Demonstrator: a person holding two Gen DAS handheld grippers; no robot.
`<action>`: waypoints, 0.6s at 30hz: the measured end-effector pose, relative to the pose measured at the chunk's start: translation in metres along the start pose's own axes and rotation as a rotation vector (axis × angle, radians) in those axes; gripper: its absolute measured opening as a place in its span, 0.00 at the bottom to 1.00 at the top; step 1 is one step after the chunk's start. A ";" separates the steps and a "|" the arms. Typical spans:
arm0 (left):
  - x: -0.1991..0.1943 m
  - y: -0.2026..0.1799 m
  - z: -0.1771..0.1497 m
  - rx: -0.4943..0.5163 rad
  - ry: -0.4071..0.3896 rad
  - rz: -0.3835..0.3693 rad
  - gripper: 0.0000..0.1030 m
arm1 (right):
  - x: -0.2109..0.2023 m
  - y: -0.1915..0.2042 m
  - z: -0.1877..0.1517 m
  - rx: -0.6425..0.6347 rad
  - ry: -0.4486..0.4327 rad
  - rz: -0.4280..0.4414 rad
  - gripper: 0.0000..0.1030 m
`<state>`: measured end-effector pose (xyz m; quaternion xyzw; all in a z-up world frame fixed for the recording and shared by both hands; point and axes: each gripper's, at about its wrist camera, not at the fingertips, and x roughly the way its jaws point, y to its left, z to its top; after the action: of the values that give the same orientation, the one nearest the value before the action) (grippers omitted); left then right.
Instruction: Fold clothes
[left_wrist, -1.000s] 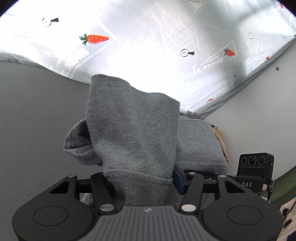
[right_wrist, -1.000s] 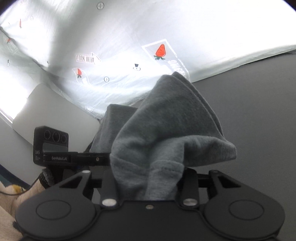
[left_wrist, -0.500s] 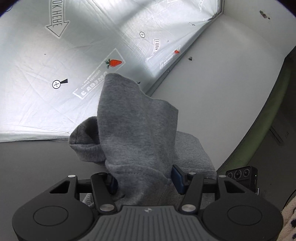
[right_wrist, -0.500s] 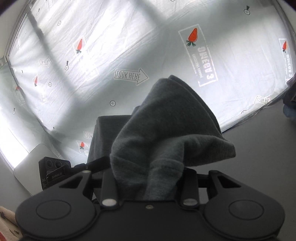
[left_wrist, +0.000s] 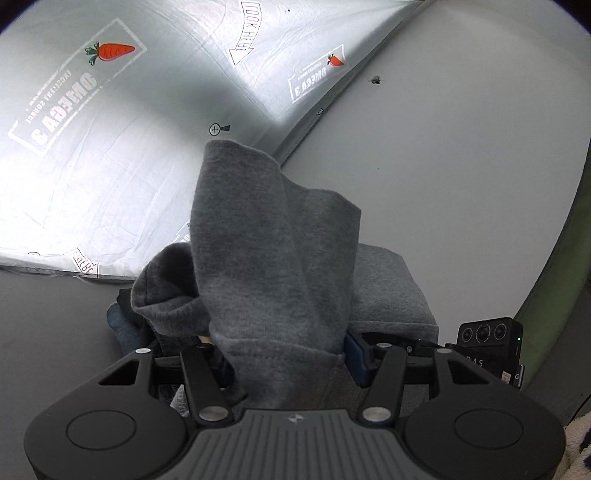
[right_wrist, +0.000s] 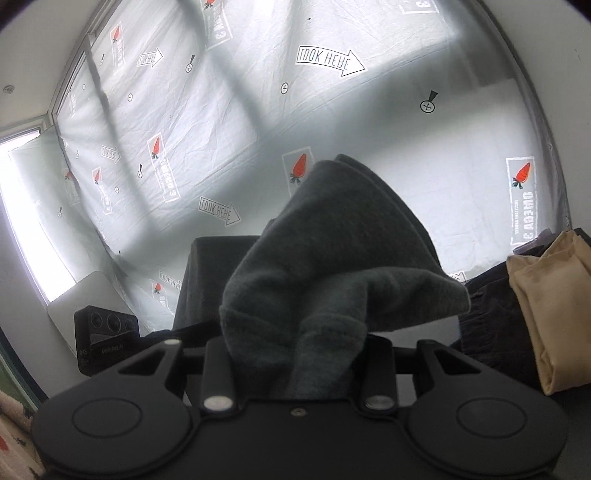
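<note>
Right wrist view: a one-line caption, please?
Right gripper shut on grey garment, carrot-print sheet behind.

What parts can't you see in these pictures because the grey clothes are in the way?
- Left wrist view: the left gripper fingertips are buried in the grey garment; its full shape is hidden by its own bunching.
- Right wrist view: the right gripper fingertips are covered by the same cloth.
- Right wrist view: the tan folded cloth is cut off by the edge.

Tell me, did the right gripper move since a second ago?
Yes. The right gripper, jaws shut on the gray garment, swung upward: the printed curtain now fills its view, where gray surface showed before.
</note>
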<state>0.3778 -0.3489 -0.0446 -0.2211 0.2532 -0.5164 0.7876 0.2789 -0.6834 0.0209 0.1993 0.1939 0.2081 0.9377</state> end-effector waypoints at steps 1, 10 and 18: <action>0.020 -0.008 0.001 -0.004 0.002 0.008 0.55 | -0.006 -0.014 0.010 -0.018 0.011 -0.002 0.36; 0.158 -0.013 0.014 -0.010 0.017 0.093 0.55 | -0.027 -0.165 0.064 0.020 0.042 0.039 0.37; 0.229 0.047 0.016 -0.081 0.067 0.257 0.55 | 0.025 -0.228 0.074 -0.006 0.105 -0.081 0.40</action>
<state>0.4976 -0.5419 -0.0999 -0.2012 0.3263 -0.4076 0.8288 0.4046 -0.8830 -0.0272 0.1773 0.2500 0.1807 0.9345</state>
